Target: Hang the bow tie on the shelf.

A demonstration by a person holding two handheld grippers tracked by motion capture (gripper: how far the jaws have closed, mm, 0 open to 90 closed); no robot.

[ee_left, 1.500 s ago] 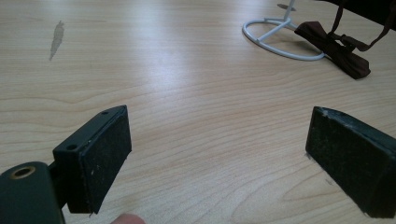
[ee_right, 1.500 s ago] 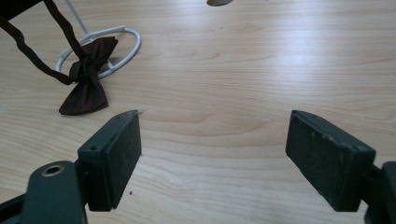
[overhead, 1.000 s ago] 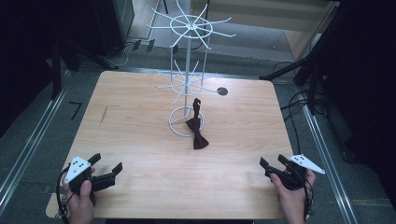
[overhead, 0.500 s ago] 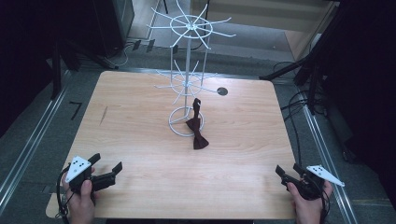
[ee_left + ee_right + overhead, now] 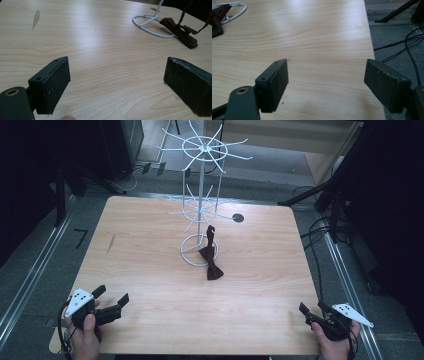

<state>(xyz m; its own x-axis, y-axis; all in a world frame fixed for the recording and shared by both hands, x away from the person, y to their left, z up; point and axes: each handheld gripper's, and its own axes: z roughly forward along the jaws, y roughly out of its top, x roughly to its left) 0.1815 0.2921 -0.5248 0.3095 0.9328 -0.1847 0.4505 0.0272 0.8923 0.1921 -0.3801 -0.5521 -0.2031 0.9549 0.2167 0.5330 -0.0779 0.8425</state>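
A dark brown bow tie (image 5: 211, 261) lies on the wooden table (image 5: 150, 250), its strap hooked up onto a white wire display stand (image 5: 201, 205). It rests against the stand's ring base (image 5: 190, 256). My left gripper (image 5: 111, 300) hovers at the table's near left corner, open and holding nothing. My right gripper (image 5: 313, 311) is at the near right corner, also open with nothing in it. The left gripper view has the bow tie (image 5: 180, 31) and the ring base (image 5: 150, 26) far ahead on the right. In the right gripper view the bow tie (image 5: 219, 18) sits at the far left.
A small dark round hole (image 5: 238, 218) marks the table behind the stand. A grey scuff (image 5: 110, 243) shows on the left part of the table. Black cables (image 5: 320, 235) and stand legs (image 5: 320, 190) lie on the floor to the right.
My right gripper has drawn back toward the near right corner and slightly outward. The left gripper, the bow tie and the stand have stayed put.
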